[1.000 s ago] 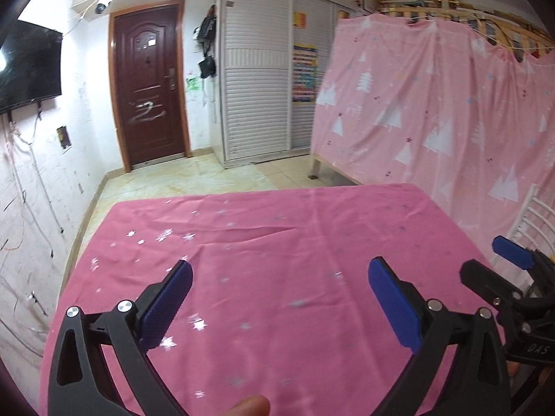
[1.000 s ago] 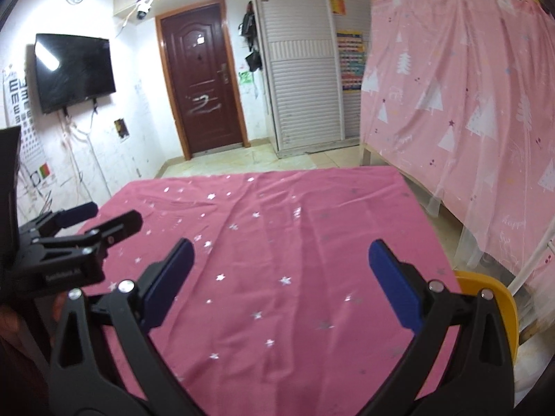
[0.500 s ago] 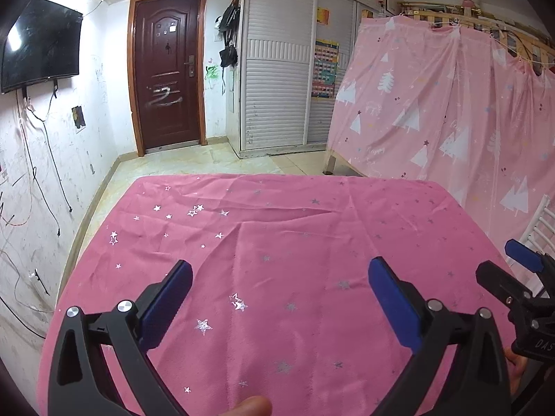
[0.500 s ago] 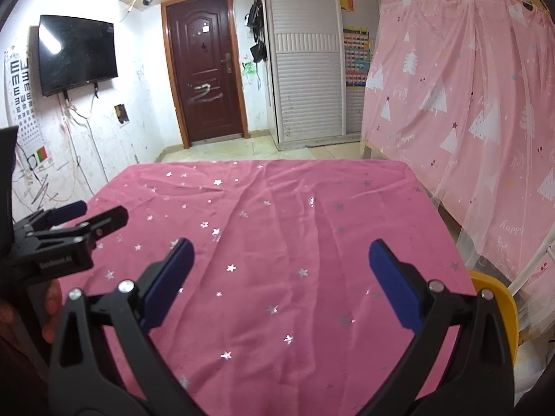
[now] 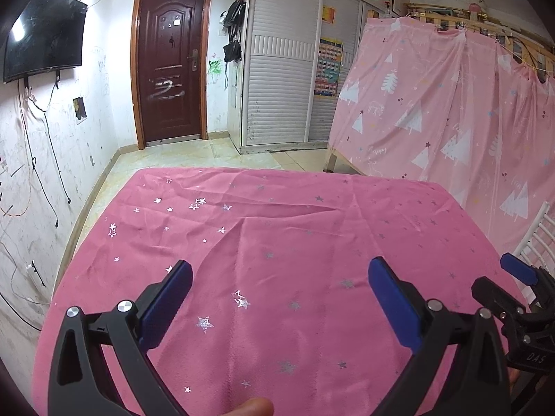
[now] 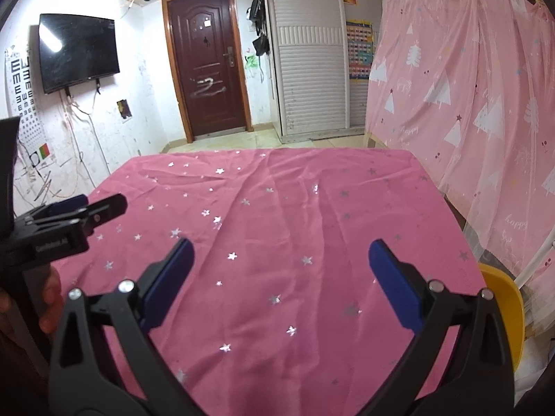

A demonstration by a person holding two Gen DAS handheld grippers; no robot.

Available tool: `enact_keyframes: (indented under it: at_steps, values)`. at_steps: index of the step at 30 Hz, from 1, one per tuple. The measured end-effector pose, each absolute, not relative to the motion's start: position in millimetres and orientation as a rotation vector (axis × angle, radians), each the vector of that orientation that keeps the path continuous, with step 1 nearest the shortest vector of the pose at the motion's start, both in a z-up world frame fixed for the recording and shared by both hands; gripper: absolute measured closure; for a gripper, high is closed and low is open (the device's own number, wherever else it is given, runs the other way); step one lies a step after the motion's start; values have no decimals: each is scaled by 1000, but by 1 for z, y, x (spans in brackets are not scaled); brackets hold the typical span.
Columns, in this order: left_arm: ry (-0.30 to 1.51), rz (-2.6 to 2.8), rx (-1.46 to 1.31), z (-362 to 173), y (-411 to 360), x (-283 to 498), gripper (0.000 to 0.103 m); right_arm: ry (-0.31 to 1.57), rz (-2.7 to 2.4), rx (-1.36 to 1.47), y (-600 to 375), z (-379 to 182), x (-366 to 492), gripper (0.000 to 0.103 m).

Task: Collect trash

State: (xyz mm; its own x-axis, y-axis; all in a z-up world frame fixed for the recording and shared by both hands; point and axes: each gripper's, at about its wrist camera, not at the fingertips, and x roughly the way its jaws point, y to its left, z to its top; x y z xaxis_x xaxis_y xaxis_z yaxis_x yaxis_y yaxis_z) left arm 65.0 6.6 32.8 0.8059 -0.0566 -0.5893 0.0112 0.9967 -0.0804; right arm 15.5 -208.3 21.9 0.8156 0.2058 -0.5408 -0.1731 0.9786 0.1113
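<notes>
1. Pink cloth with little silver stars (image 5: 277, 242) covers the whole table, wrinkled a bit down the middle. That's pretty much all that's in front of either gripper; no trash shows anywhere on it in either view, so I can't say where the trash is.
2. The left gripper (image 5: 279, 284) hangs over the near part of the cloth, its blue pads (image 5: 166, 305) spread wide apart with nothing between them, not touching the fabric as far as I can tell. A fingertip (image 5: 251, 407) pokes in at the bottom edge of the left view.
3. The right gripper (image 6: 279, 263) is the same deal: wide open, empty, held above the near half of the cloth.
4. Each one shows up in the other's camera. The right gripper sits at the right edge of the left view, and the left one is at the left edge of the right view, with a hand (image 6: 48, 303) on its handle.
5. A yellow chair (image 6: 506, 312) sits just past the table's right side, beside the pink curtain with white trees (image 6: 468, 86).
6. Across the room: a dark brown door (image 6: 208, 69) and a TV on the wall (image 6: 78, 52).
</notes>
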Motion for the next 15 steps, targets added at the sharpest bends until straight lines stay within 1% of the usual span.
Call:
enact_keyframes:
  at_steps: [15]
  values:
    - [633,-35,-74,32,6,65,8,582,198,56,-207,21,17,6]
